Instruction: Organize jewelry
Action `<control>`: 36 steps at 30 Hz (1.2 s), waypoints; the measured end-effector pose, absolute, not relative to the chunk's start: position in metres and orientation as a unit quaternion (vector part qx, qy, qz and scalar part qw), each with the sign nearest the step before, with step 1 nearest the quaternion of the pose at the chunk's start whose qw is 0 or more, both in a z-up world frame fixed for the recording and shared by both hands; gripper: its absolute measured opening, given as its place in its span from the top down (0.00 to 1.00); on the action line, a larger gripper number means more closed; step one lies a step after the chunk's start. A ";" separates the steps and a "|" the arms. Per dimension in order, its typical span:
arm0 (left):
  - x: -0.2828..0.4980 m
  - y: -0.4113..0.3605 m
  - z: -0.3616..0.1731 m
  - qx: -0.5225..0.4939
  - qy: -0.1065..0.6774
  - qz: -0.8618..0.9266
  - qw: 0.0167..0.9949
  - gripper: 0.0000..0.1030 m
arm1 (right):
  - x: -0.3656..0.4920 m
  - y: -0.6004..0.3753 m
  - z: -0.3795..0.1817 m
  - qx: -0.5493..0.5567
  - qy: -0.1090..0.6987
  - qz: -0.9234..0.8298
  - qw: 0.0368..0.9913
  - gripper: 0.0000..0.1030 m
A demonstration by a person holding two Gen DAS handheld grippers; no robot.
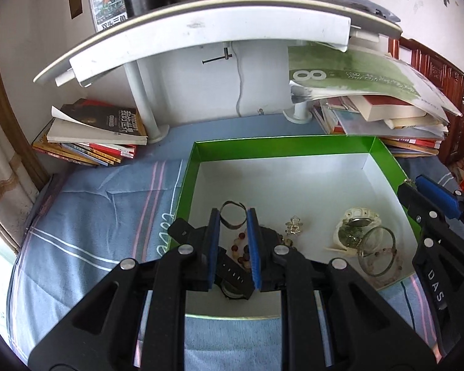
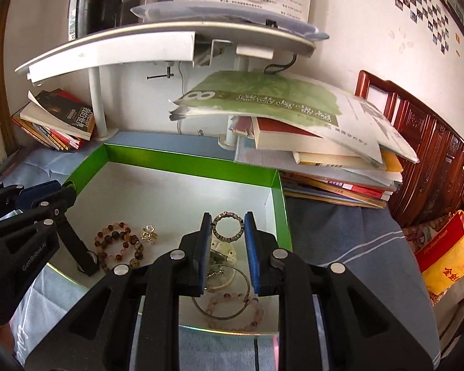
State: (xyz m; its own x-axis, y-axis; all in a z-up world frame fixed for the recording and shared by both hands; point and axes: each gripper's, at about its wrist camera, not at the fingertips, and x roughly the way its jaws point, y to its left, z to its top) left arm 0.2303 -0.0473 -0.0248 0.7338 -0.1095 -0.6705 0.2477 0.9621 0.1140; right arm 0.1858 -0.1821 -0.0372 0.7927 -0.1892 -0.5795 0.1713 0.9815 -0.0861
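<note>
A green-walled box [image 1: 281, 145] with a white floor lies on the blue cloth and holds the jewelry. My left gripper [image 1: 233, 219] is shut on a thin dark metal bangle [image 1: 232, 215] above a black watch [image 1: 235, 273] and a brown bead bracelet [image 1: 241, 247]. My right gripper [image 2: 225, 227] is shut on a beaded ring bracelet [image 2: 227, 227] over the box's right side [image 2: 278, 198], above a white watch [image 2: 225, 255], a clear bangle [image 2: 222, 292] and a pink bead bracelet [image 2: 235, 312]. A small gold charm [image 1: 294, 225] lies mid-box.
Book stacks sit at the back left [image 1: 92, 133] and back right [image 1: 380, 114], the right one overhanging the box corner. A white shelf [image 1: 201, 31] on posts spans above. A wooden chair [image 2: 423, 142] and a red and yellow bag [image 2: 445, 256] stand to the right.
</note>
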 end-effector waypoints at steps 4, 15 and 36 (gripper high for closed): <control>0.233 -0.054 -0.029 0.105 0.353 -0.099 0.924 0.82 | 0.192 -0.185 -0.042 -0.011 0.317 -0.090 0.944 0.79; 0.215 -0.047 -0.014 0.102 0.317 -0.082 0.939 0.32 | 0.170 -0.186 -0.026 -0.004 0.293 -0.085 0.952 0.43; 0.079 0.016 0.014 0.053 0.268 -0.067 0.960 0.06 | 0.034 -0.143 0.004 -0.015 0.237 -0.090 0.967 0.03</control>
